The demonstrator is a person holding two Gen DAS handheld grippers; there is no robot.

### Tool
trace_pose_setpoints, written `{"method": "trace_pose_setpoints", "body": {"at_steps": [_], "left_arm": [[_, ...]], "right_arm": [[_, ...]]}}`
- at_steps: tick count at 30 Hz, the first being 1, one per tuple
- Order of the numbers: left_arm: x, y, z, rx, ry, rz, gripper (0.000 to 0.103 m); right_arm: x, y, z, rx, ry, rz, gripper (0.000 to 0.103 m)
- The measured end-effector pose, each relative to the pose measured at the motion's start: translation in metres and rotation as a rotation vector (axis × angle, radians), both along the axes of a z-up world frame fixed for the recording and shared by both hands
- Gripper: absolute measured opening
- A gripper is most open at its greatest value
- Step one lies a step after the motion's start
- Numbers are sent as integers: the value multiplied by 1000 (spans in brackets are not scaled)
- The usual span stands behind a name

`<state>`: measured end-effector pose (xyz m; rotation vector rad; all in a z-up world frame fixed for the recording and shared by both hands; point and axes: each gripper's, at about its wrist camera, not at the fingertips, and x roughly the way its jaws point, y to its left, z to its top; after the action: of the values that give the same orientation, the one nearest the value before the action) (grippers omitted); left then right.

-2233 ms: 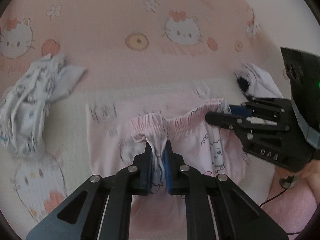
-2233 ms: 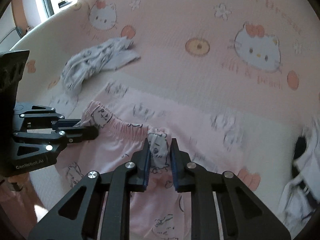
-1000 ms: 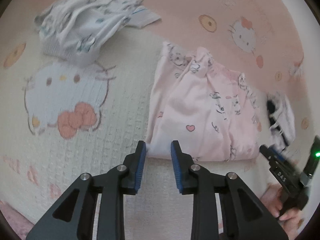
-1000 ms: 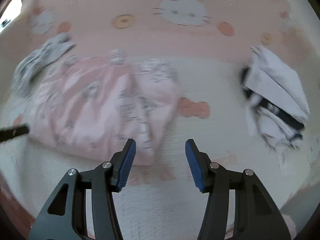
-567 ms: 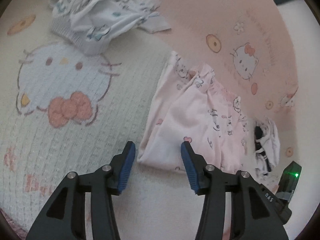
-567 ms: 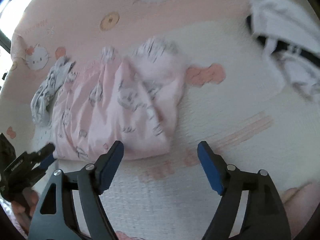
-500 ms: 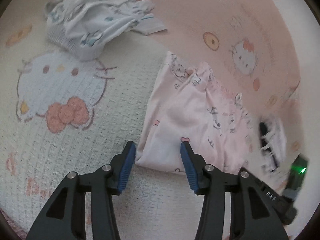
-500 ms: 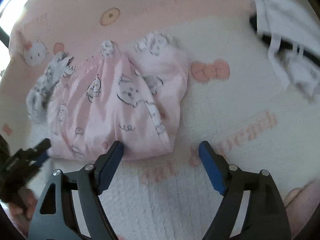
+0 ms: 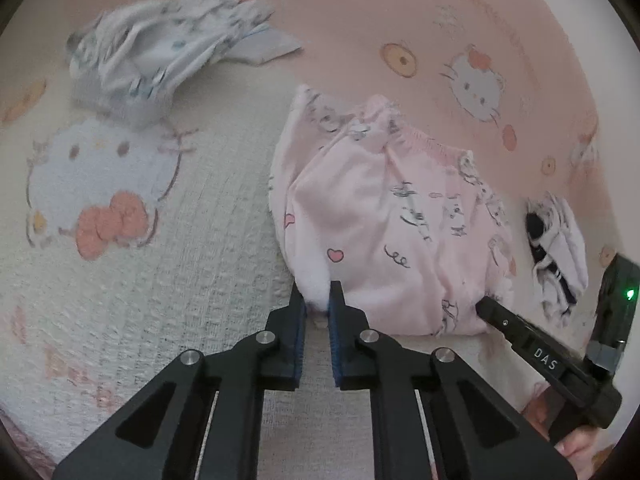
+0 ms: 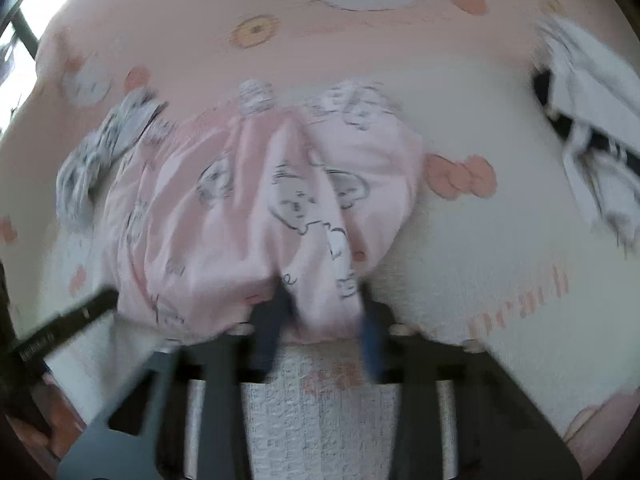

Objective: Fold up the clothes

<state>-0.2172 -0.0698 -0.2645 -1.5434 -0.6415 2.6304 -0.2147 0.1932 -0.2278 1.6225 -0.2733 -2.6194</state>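
Pink shorts, printed with cartoon figures, lie folded on a bed covered by a cat-patterned blanket; the elastic waistband forms the far edge and the fold the near edge. All places below are given relative to the shorts.

Left claw: pitched steeply downward at the near left corner. Its jaws are closing and stand narrow, with the blue pads pinching that corner of the fabric.

Right claw: likewise pitched steeply downward, at the near right corner. The right wrist view is motion-blurred; the jaws are closing, a bunched fold of fabric lies between them, and whether the pads already press it cannot be told. In the left wrist view this claw enters from the right, its tip touching the near right edge, with part of the person's hand beneath its body.

Other items: a crumpled white-and-blue garment lies beyond the far left corner, well apart. A white garment with dark stripes lies to the right, near but not touching.
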Motion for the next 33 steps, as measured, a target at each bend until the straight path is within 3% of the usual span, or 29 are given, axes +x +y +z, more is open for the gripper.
{"method": "trace_pose_setpoints", "body": {"at_steps": [1,5,6,8,10,14,16,17,19,21,22,25,27,29,33], "left_arm": [[0,3,5,-37,8,-16,10],[-1,26,28,-324,47,-139,10],[1,29,30,-352,48,-165,10],[-1,27,22,-343,6,-178,10],[-3,20,1,-312,-71,-168,10],[-3,2,2,-260,-95,-118,17],[-3,-12,3,-222,-115,-81,24],[-3,-18,4,-195,-119,-63,26],[-2,-23,15,-173,-80,-32,27],[-2,-10,32,-226,11,-75,27],[-3,-1,35,-221,44,-115,28],[-16,30,31,-161,82,-238,29],[-26,51,18,-183,71,-302,30],[-38,57,1,-244,3,-321,30],[-35,28,2,-256,-50,-266,27]], "right_arm": [[0,0,4,26,15,21,14],[15,-24,27,179,109,114,12],[19,-33,30,223,128,136,12],[22,-36,24,275,100,155,12],[23,-29,11,253,28,136,12],[25,-7,10,189,-18,84,15],[25,4,12,186,-30,47,34],[25,11,16,165,-31,26,37],[27,23,31,146,7,-24,42],[31,21,51,236,112,-44,44],[33,17,60,265,168,-31,45],[28,-4,65,189,209,86,48],[23,-21,50,152,155,184,48],[25,-29,34,201,101,239,48],[22,-8,28,283,30,206,53]]}}
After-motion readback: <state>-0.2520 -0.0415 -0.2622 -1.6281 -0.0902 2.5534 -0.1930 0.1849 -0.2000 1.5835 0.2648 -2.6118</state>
